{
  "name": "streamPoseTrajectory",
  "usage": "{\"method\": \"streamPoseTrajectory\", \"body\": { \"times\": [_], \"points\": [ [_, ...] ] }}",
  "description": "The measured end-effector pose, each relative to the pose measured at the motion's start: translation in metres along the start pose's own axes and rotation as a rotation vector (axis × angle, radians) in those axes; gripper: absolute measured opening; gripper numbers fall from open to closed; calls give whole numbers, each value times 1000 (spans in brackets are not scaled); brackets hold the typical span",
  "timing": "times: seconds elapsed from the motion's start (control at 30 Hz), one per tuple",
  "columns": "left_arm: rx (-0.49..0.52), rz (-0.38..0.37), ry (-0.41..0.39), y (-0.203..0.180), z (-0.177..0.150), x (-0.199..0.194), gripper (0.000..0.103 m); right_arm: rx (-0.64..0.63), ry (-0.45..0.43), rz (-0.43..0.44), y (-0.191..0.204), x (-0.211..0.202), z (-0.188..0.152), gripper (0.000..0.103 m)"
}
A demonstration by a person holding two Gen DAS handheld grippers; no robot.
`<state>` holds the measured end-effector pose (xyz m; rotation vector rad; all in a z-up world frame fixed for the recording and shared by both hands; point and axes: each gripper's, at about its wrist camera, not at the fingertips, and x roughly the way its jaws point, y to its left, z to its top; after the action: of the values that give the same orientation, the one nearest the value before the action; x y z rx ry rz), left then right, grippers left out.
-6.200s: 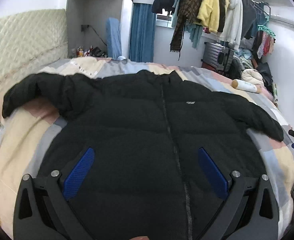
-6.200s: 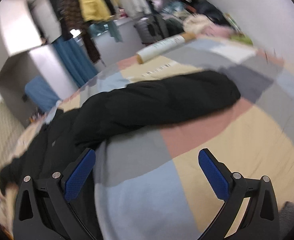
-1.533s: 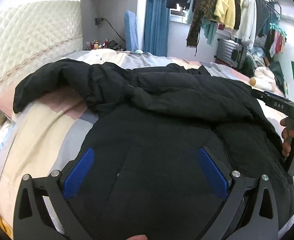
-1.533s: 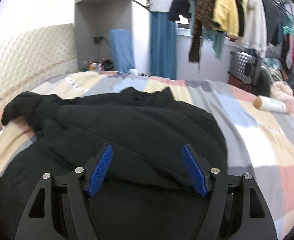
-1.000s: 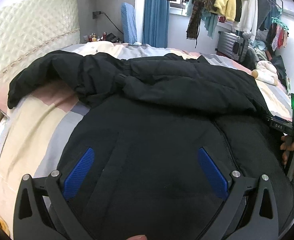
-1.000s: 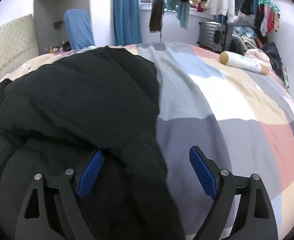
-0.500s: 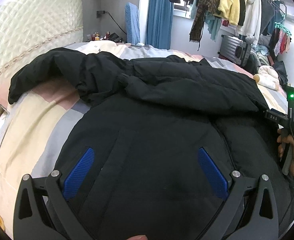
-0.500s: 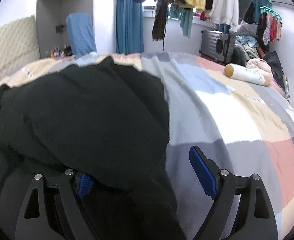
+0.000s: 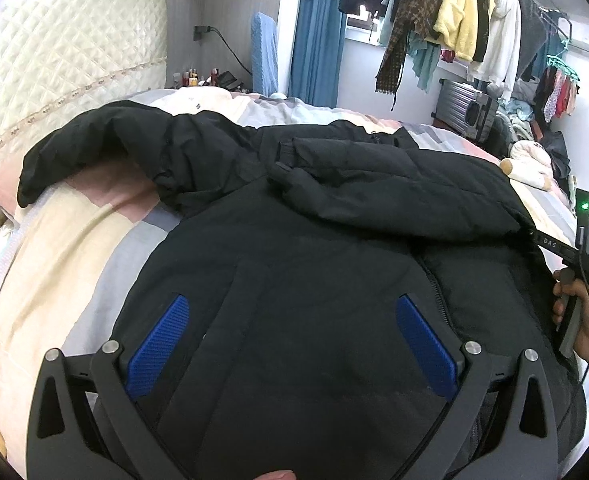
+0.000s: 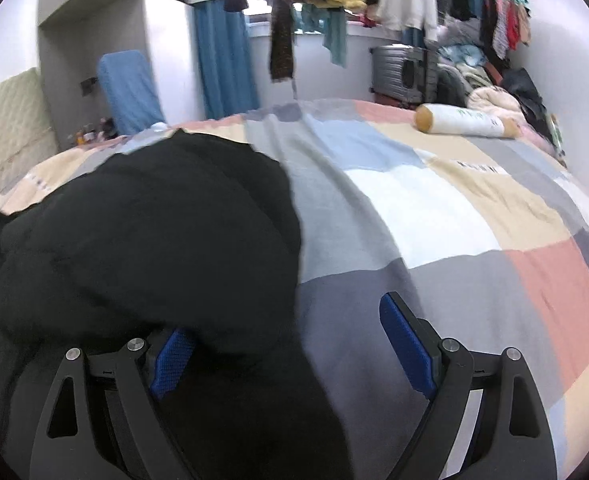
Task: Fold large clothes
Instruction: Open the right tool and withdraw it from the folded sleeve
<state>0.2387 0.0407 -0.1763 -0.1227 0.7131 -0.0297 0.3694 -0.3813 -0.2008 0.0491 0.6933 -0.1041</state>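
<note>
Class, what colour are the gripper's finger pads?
Blue, ribbed pads; clearest in the left wrist view.

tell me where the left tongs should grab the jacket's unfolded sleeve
Grip the cuff end of the spread sleeve, coming from the headboard side. That sleeve lies flat on the bed, stretched away from the jacket body, so its free tip is thin enough for the open left tongs to pinch and carry across.

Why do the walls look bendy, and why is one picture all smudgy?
Both views use a round fisheye lens, so straight edges curve and the corners go black. The left wrist view is sharp: the black jacket and hanging clothes look crisp. The right wrist view is smeared, probably from motion: the jacket's edge, the bedspread and the curtain are soft.
</note>
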Motion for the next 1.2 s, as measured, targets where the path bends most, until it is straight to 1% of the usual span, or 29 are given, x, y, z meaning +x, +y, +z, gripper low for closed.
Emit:
{"method": "streamPoseTrajectory", "body": {
  "times": [0.07, 0.17, 0.27, 0.3, 0.4, 0.53, 0.7, 0.87, 1.0, 1.07, 1.13, 1.2],
  "points": [
    [4, 1, -8, -1, 1, -5, 103, -17, -9, 13, 8, -14, 0, 86],
    [18, -2, -30, -4, 3, -18, 103, -32, -31, 55, 19, -40, -1, 88],
    [25, -6, -51, -8, 5, -30, 103, -48, -51, 72, 31, -63, 1, 88],
    [21, -7, -60, -8, 6, -35, 103, -49, -61, 86, 36, -76, 1, 88],
    [14, -17, -77, -9, 7, -47, 103, -57, -81, 114, 46, -100, 2, 88],
    [18, -38, -100, -13, 6, -62, 103, -99, -120, 140, 60, -136, -1, 88],
    [11, -49, -133, -15, 7, -81, 103, -106, -120, 155, 74, -165, -14, 89],
    [22, -63, -150, -19, 2, -93, 103, -92, -131, 178, 86, -191, -31, 94],
    [13, -78, -165, -17, -2, -101, 103, -147, -158, 181, 102, -213, -47, 97],
    [9, -82, -175, -15, -3, -105, 103, -175, -167, 195, 110, -226, -57, 100],
    [6, -87, -183, -13, -6, -109, 103, -176, -171, 210, 113, -234, -64, 103],
    [7, -85, -189, -12, -9, -113, 103, -170, -165, 226, 115, -243, -70, 103]
  ]
}}
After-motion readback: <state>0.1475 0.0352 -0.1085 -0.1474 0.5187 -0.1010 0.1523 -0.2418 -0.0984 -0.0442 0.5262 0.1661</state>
